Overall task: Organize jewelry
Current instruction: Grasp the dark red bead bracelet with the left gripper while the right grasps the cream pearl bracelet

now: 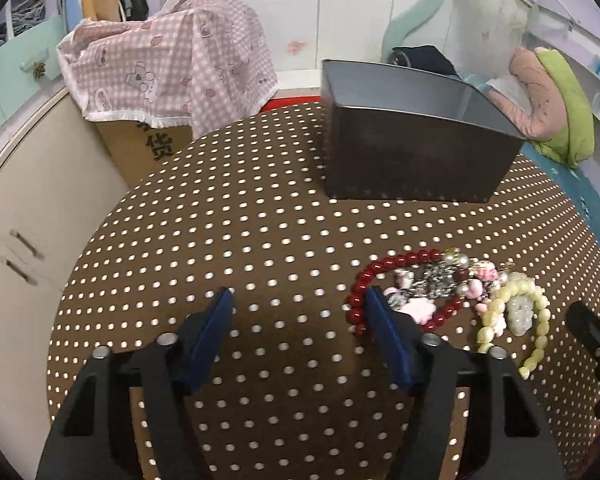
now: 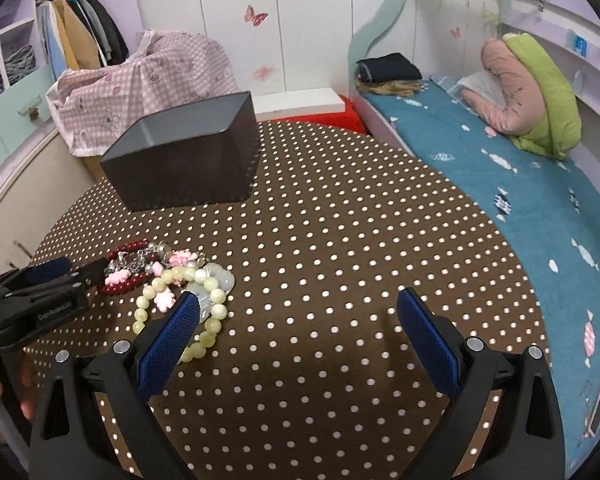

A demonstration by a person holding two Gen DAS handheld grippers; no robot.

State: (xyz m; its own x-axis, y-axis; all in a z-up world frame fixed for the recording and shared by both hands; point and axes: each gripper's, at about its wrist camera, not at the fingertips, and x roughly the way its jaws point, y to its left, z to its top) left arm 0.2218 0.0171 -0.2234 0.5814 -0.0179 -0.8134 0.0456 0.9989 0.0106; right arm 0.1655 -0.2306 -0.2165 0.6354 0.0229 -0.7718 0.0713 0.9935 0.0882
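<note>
Reaching lower right, the left claw (image 1: 300,300) and right claw (image 2: 300,304) gaped empty; next, pinching the red bracelet (image 1: 396,262) for the box (image 1: 416,160).

Location: a domestic bedroom, apparently a child's. A bed (image 2: 500,184) with a blue candy-print sheet runs along the right wall and carries a green and pink pillow (image 2: 536,96). Butterfly decals (image 2: 256,15) mark the white wall panels. Clothes hang in an open wardrobe (image 2: 80,36) at the left. A brown polka-dot tablecloth (image 2: 320,240) covers the table.
</note>
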